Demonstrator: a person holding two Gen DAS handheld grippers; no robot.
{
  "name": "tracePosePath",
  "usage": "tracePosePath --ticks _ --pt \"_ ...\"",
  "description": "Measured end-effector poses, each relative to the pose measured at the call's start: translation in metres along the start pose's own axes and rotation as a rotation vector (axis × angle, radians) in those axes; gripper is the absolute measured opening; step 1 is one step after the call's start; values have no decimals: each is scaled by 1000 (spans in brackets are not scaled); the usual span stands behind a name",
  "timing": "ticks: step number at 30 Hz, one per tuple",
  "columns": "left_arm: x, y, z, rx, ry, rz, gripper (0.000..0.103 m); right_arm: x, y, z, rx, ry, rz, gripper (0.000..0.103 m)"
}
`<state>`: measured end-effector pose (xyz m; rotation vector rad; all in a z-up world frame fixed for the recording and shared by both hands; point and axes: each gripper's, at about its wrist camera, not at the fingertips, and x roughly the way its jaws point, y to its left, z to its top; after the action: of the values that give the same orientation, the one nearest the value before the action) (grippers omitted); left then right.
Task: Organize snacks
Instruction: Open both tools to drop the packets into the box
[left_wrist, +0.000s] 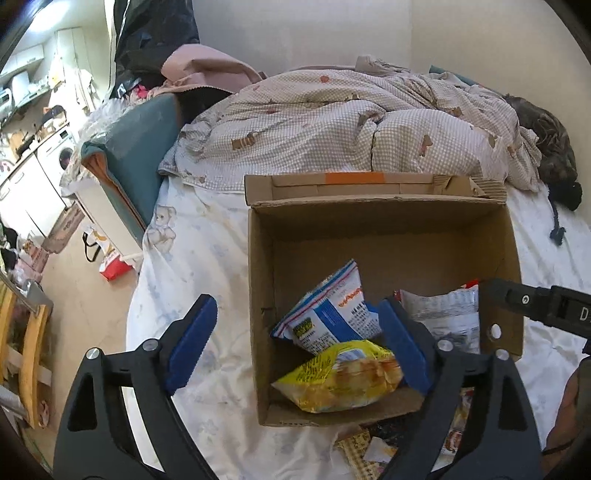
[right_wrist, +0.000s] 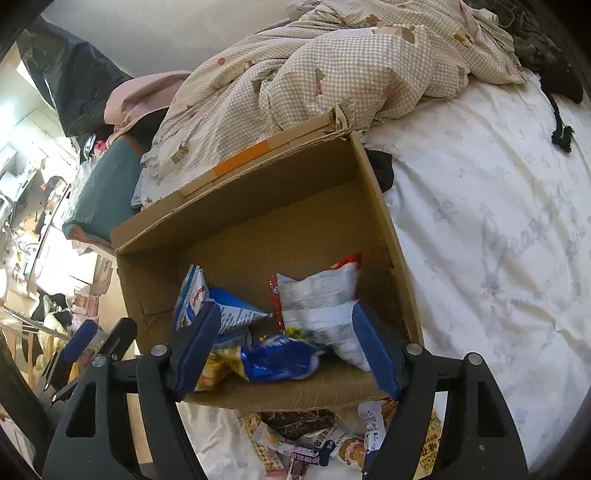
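An open cardboard box (left_wrist: 384, 221) (right_wrist: 258, 206) stands on the bed. Inside lie a blue-and-white snack bag (left_wrist: 332, 317) (right_wrist: 225, 310), a yellow snack bag (left_wrist: 343, 380), a silver-backed bag (left_wrist: 447, 314) (right_wrist: 317, 299) and a dark blue bag (right_wrist: 277, 358). My left gripper (left_wrist: 299, 350) is open and empty over the box's near left corner. My right gripper (right_wrist: 284, 350) is open and empty over the box's near edge, above the bags. Several loose snack packets (right_wrist: 325, 439) (left_wrist: 365, 446) lie on the sheet in front of the box.
A rumpled checked duvet (left_wrist: 351, 118) (right_wrist: 332, 62) is heaped behind the box. A teal cushion (left_wrist: 136, 155) lies at the bed's left edge. White sheet (right_wrist: 498, 221) stretches right of the box. Floor and kitchen units (left_wrist: 40, 173) lie far left.
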<state>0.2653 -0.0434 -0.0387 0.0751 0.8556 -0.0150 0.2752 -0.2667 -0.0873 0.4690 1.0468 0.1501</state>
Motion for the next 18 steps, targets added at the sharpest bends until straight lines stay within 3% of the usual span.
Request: tracePosePath --ticks 6,11,18 --pt "-8 5 0 -24 8 -31 87 -12 1 -2 -8 -22 -27 76" --pt "-32 5 -2 -6 -47 -52 87 -30 -1 -11 -43 -101 -115 89" --pt "-64 17 -8 -18 -138 -57 87 -64 -7 -28 -51 -158 -164 94"
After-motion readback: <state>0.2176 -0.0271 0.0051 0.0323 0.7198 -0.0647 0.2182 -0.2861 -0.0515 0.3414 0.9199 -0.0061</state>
